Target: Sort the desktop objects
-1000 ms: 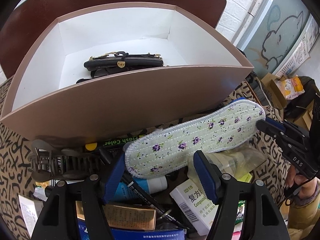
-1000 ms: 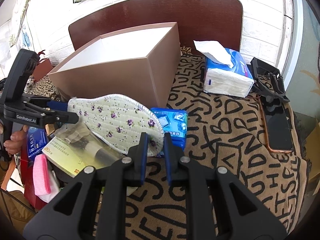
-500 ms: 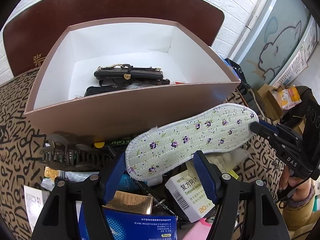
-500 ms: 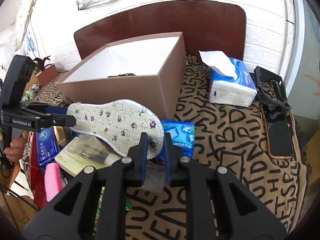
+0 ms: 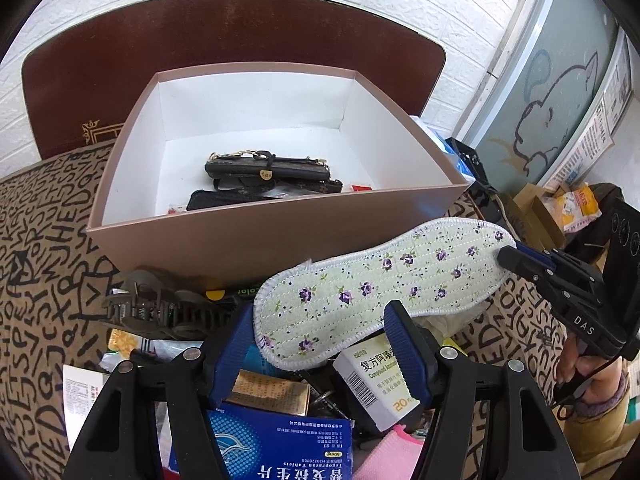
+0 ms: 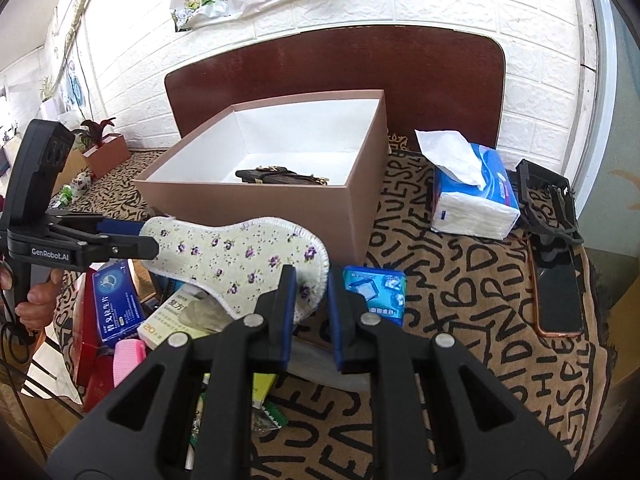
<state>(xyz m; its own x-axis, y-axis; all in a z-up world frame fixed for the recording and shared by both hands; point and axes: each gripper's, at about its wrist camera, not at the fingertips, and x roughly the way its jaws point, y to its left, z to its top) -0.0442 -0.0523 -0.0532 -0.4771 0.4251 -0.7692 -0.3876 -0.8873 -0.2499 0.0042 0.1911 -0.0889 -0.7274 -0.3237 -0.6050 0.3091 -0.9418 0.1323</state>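
A floral shoe insole point(image 5: 380, 280) hangs in the air in front of a brown open box point(image 5: 280, 232). My right gripper point(image 6: 310, 280) is shut on one end of the insole point(image 6: 240, 252). My left gripper point(image 5: 320, 332) is open with the insole's other end between its fingers, and it shows in the right wrist view point(image 6: 132, 246) at the insole's far end. The box point(image 6: 280, 200) holds a dark wallet with a gold chain point(image 5: 266, 168).
Below the insole lies a heap: a medicine box point(image 5: 372, 376), a blue tablet box point(image 5: 280, 448), a dark hair claw point(image 5: 160, 308). A tissue pack point(image 6: 472, 196), a blue wipes packet point(image 6: 376, 288), a phone point(image 6: 558, 300) and a black tray point(image 6: 548, 200) sit right.
Both grippers have risen with the insole, so the box's inside and the wallet show more from above. The right gripper's hold has not changed.
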